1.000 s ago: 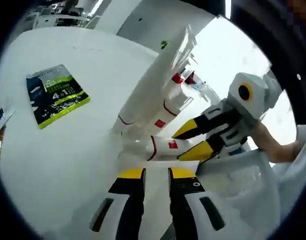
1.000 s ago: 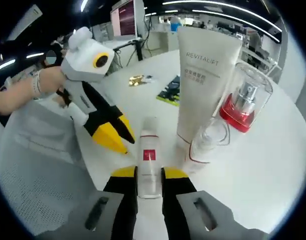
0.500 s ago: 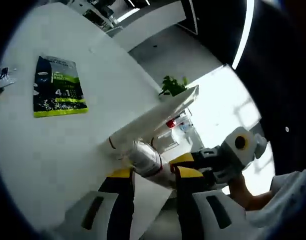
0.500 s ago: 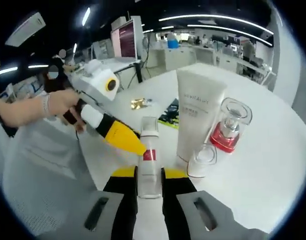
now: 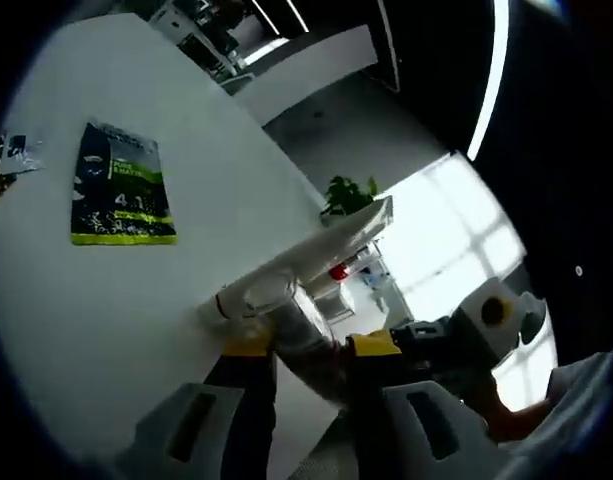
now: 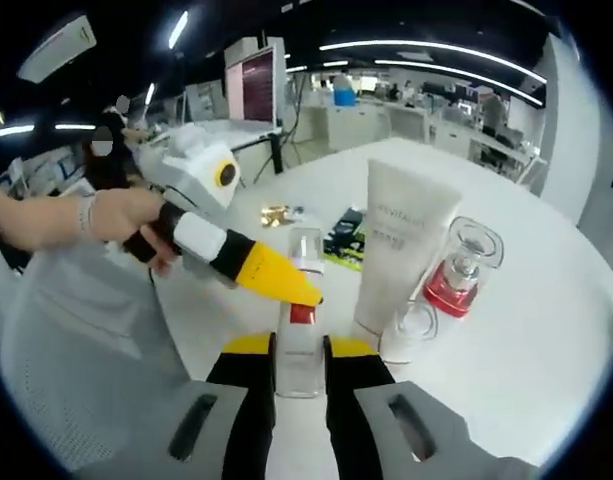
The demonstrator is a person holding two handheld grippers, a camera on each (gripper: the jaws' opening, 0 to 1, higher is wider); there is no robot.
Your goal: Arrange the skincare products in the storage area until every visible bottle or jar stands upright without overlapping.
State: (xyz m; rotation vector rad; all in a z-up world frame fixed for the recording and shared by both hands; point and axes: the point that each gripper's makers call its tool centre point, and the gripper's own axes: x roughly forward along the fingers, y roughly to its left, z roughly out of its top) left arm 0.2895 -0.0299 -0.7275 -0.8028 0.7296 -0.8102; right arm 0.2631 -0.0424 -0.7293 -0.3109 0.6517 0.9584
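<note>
Between both grippers' closed yellow-tipped fingers [image 6: 248, 345], one slim clear-capped frosted bottle [image 6: 300, 330], beside white tube [image 6: 398, 250].

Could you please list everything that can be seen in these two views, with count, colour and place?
slim bottle: one, clear with red label, between both grippers' jaws
tube: one, white, standing cap-down on the table
pump bottle: one, clear with red base, beside the tube
small jar: one, clear, in front of the tube
packet: one, dark with green print, flat on the table
foil wrappers: a few, gold, beyond the slim bottle
table: one, white, round
plant: one, green, far background
left gripper: one, yellow and black, shut on slim bottle
right gripper: one, yellow and black, shut on slim bottle
hand: one, holding left gripper
</note>
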